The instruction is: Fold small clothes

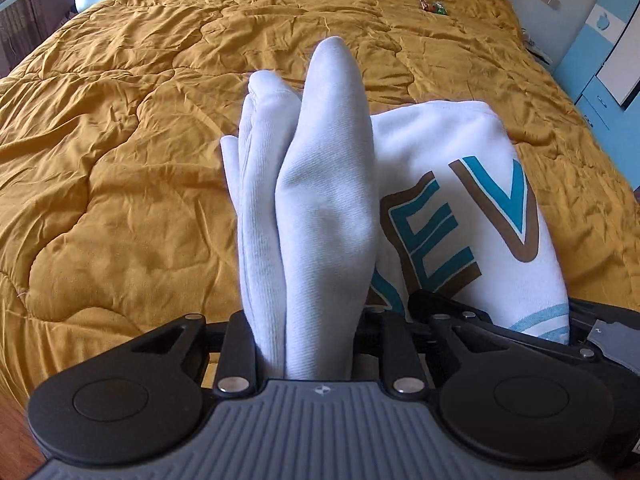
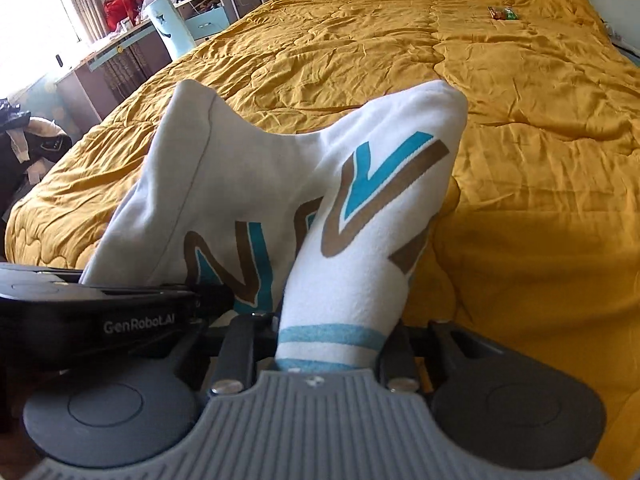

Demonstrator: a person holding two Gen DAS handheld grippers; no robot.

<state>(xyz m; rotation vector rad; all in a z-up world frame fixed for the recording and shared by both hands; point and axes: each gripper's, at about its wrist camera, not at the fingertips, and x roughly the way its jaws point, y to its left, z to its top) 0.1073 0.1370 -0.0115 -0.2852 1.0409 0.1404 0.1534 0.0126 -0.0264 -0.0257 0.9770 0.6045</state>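
The white cotton garment with teal-and-brown lettering (image 1: 472, 184) hangs above the mustard quilted bed (image 1: 120, 140). Left hand-held gripper (image 1: 316, 344) and right hand-held gripper (image 2: 328, 348) each clamp an edge; cloth runs toward twelve o'clock, both equally near.

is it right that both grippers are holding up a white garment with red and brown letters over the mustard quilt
Not quite: the letters are teal and brown, not red, as the right wrist view shows. Both the left gripper and right gripper do hold the white garment over the mustard quilt.
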